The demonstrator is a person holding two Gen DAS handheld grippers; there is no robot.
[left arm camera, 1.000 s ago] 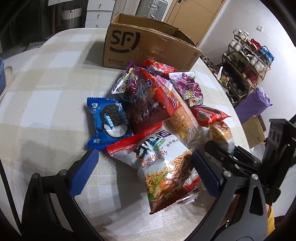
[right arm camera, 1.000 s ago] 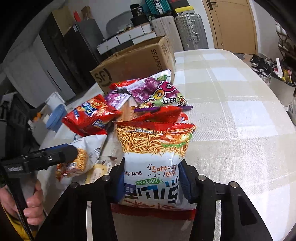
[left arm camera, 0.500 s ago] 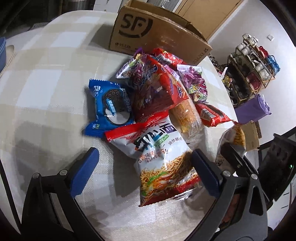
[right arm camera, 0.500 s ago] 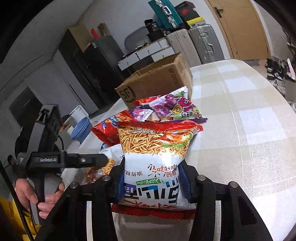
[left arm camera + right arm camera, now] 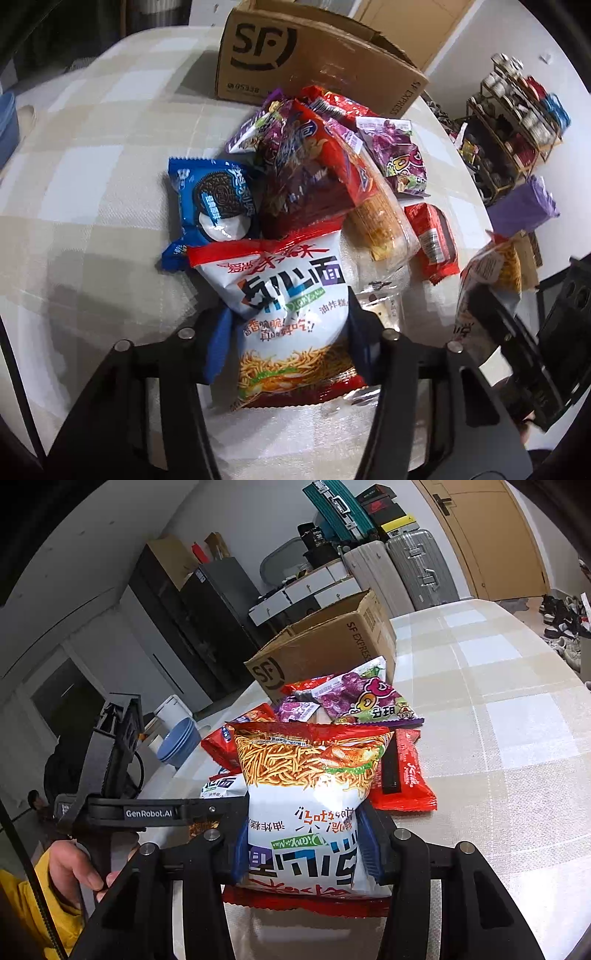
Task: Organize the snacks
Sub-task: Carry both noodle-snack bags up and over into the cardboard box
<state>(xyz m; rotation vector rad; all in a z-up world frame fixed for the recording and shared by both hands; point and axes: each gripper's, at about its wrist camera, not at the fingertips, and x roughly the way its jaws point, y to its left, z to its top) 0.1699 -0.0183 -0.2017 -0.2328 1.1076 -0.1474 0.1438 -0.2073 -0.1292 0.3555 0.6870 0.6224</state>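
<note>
A pile of snack packets lies on the checked tablecloth [image 5: 92, 177] before an open SF cardboard box [image 5: 295, 55]. My left gripper [image 5: 286, 339] is shut on a white-and-red noodle snack bag [image 5: 288, 295] at the near end of the pile. My right gripper [image 5: 303, 845] is shut on a second, matching noodle bag [image 5: 306, 797] and holds it upright above the table. That bag also shows at the right of the left wrist view [image 5: 487, 280]. A blue Oreo pack [image 5: 210, 203], a dark red bag [image 5: 310, 184] and a purple gummy bag [image 5: 365, 701] lie in the pile.
A red wafer pack [image 5: 402, 775] lies right of the pile. The SF box [image 5: 325, 650] stands behind it. Blue bowls [image 5: 177, 742] sit at the table's left edge. Suitcases [image 5: 417, 572] and a shoe rack [image 5: 517, 122] stand beyond the table.
My left gripper has moved in and shut on the near noodle bag. My right gripper has lifted its noodle bag higher off the pile.
</note>
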